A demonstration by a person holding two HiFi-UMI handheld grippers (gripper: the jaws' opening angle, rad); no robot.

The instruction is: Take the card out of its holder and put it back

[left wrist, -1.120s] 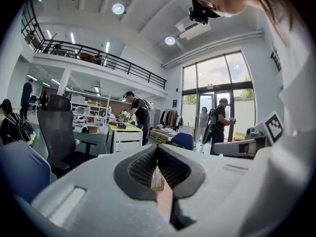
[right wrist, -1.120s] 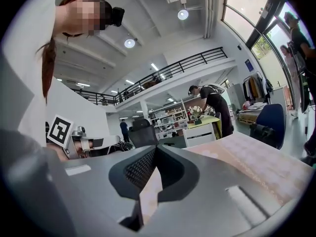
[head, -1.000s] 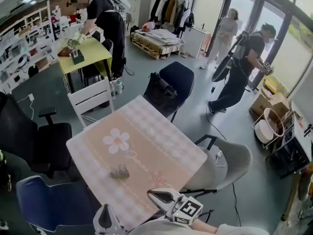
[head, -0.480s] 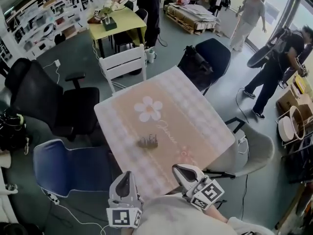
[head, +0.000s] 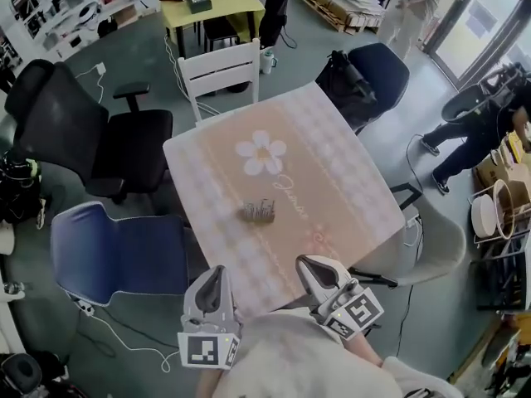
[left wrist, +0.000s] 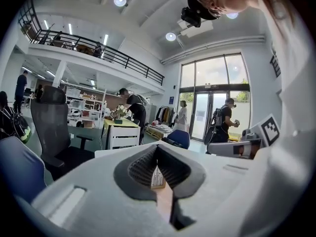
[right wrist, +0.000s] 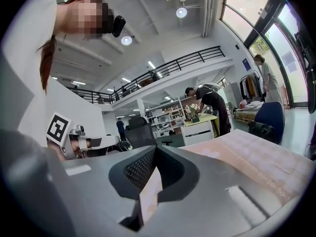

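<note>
The left gripper (head: 217, 272) and right gripper (head: 309, 264) are being held closed, empty. The holder (head: 259, 211) is being seen ahead of them on the table (head: 340, 181).

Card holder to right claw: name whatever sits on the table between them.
Nothing: only bare printed tablecloth separates the card holder from the right claw, as the head view shows.

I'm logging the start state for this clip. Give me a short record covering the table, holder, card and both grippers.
table: pink cloth with a flower
holder: on the table near its middle, untouched
card: too small to tell from the holder
left gripper: shut, empty, at the table's near corner
right gripper: shut, empty, at the near corner
</note>
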